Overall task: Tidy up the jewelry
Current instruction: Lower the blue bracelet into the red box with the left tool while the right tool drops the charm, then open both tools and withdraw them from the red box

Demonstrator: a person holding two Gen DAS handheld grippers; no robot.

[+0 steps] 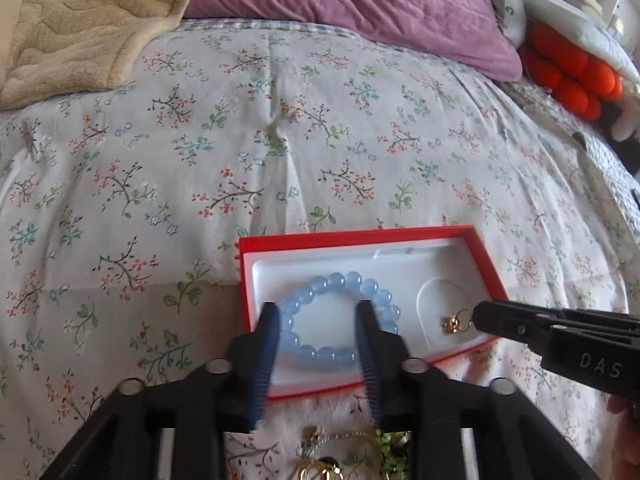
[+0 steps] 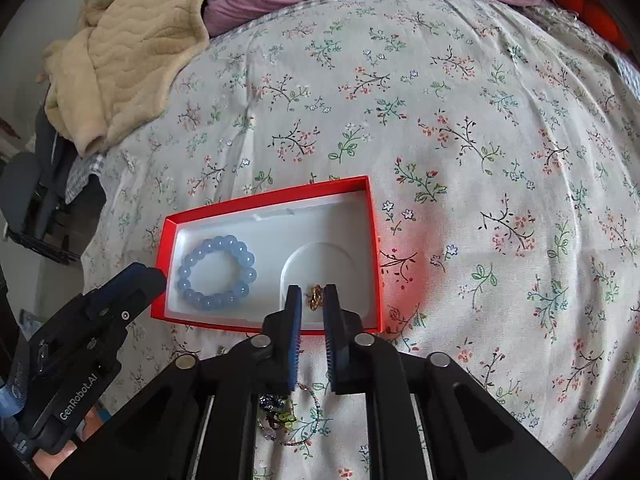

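Note:
A red box with a white insert lies on the floral bedspread. A blue bead bracelet lies in its left part. A small gold earring lies in the round recess on the right. My left gripper is open and empty, its fingers straddling the bracelet above the box. My right gripper is open, with the earring between its fingertips; it is not clamped. It shows in the left wrist view just right of the earring. More jewelry lies on the bed near me.
A beige blanket and a purple pillow lie at the far side of the bed. Orange plush items sit at the far right. The bed's left edge drops off beside dark furniture.

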